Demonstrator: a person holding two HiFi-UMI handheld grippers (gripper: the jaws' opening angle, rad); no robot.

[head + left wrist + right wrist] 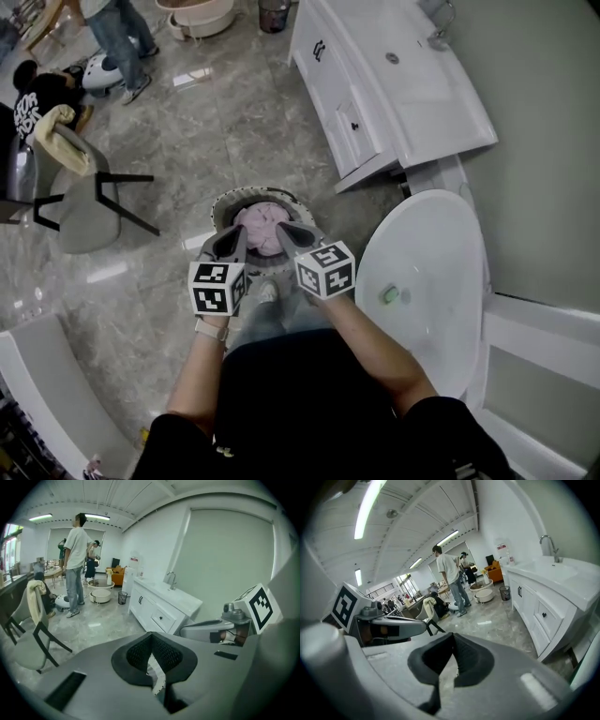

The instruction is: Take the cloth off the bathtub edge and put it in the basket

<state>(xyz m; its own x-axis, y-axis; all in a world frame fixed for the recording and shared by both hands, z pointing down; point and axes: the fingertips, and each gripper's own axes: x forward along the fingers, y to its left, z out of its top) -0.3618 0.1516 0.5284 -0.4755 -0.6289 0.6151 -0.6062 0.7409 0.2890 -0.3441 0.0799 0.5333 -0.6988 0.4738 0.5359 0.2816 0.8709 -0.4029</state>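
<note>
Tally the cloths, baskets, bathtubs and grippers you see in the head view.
cloth: 1
basket: 1
bathtub: 1
grippers: 2, left gripper and right gripper
total: 5

The cloth (264, 225) is seen as soft, crumpled pink fabric. The bathtub (427, 253) is finished in smooth glossy white, the floor (225, 122) in polished veined stone.

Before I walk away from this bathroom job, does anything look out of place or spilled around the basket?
Nothing stands out. The pink cloth lies bundled inside the basket on the floor, with none of it visibly over the rim. The left gripper and the right gripper hang above it, both shut and empty.
</note>
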